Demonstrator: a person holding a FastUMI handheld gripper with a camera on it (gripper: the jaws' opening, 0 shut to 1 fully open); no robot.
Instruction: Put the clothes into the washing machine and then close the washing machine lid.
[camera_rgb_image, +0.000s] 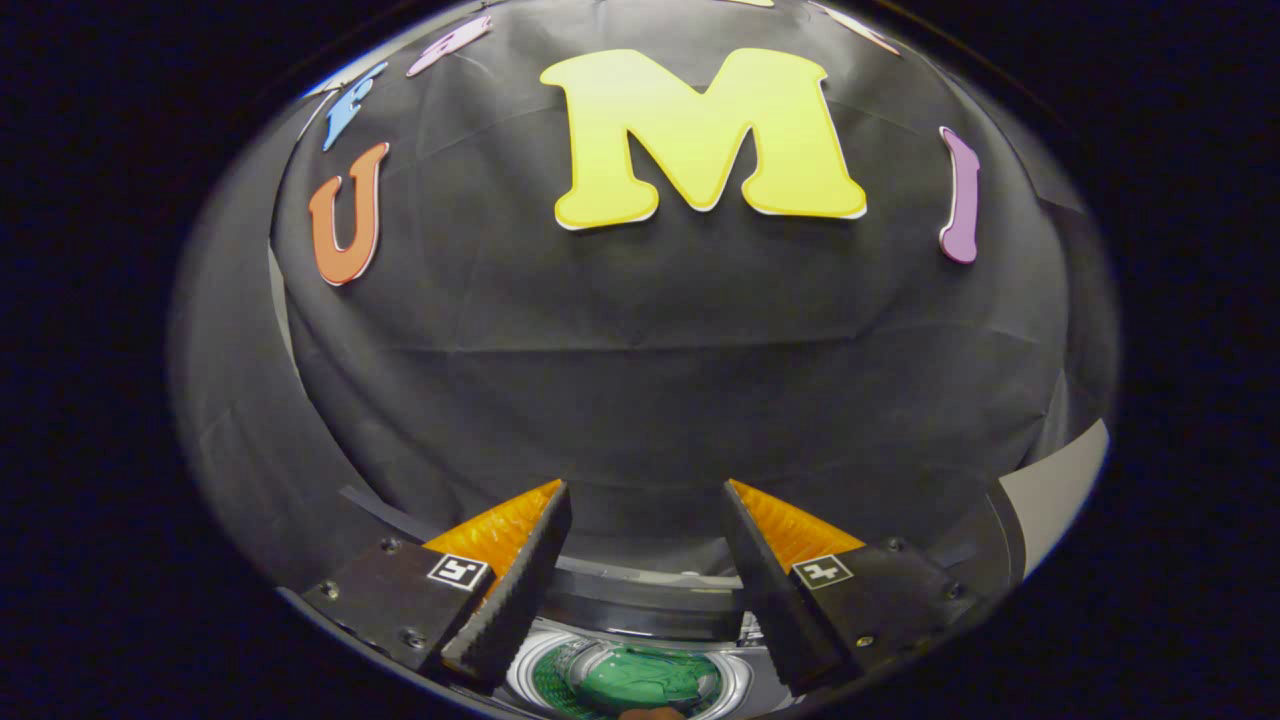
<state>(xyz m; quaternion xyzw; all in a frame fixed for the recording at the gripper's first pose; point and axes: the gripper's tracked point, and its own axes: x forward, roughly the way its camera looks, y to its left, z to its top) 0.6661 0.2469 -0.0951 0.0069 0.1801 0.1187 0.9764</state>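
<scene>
Fingers of the hand-held gripper (645, 560) stand apart, nothing between them. We see green clothes (640, 678) lying inside the washing machine (735, 688) drum, below and between the fingers. Beyond it, the raised dark lid (640, 610), then the black cloth wall (650, 380).

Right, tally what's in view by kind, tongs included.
Tongs, open and empty above the drum: 1
Washing machine, lid up: 1
Green garment in the drum: 1
Total: 3
</scene>
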